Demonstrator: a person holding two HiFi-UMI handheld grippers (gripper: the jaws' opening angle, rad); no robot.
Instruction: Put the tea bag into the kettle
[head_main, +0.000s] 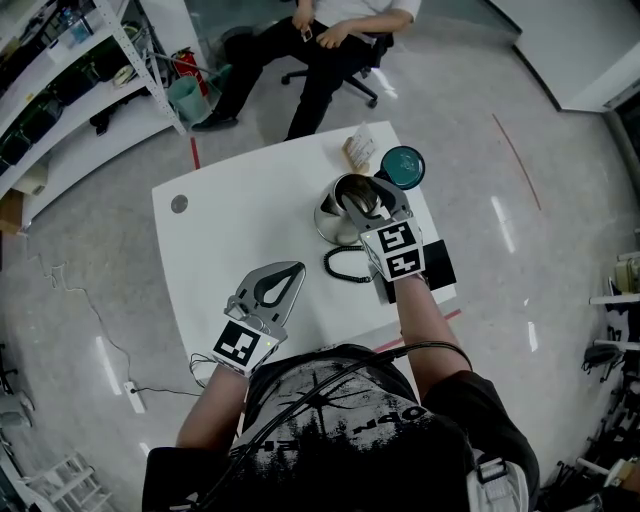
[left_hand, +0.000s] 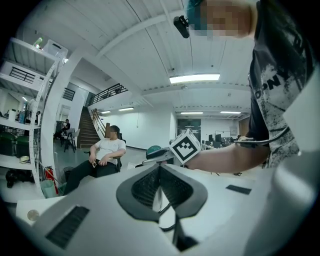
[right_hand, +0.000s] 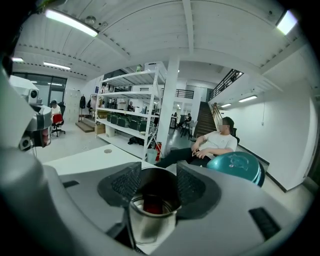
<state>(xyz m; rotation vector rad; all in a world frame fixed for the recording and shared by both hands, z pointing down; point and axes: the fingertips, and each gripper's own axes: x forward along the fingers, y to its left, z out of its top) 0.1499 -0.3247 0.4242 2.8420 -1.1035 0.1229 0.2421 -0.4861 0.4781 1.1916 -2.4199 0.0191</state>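
A steel kettle (head_main: 330, 218) stands open near the table's far right, and its teal lid (head_main: 403, 167) lies just beyond it. My right gripper (head_main: 362, 200) hovers over the kettle's mouth. In the right gripper view its jaws (right_hand: 152, 182) stand apart above the kettle (right_hand: 150, 232), with nothing between the pads. A red tea bag (right_hand: 150, 205) lies inside the kettle. My left gripper (head_main: 295, 270) rests low over the table's near left, away from the kettle. Its jaws (left_hand: 160, 169) are shut on nothing.
A black coiled cord (head_main: 345, 265) and a black kettle base (head_main: 437, 266) lie near the kettle. A tan packet (head_main: 358, 150) sits by the lid, and a small round disc (head_main: 179, 204) at the table's left corner. A person (head_main: 330, 40) sits on a chair beyond the table. Shelving (head_main: 60, 80) stands far left.
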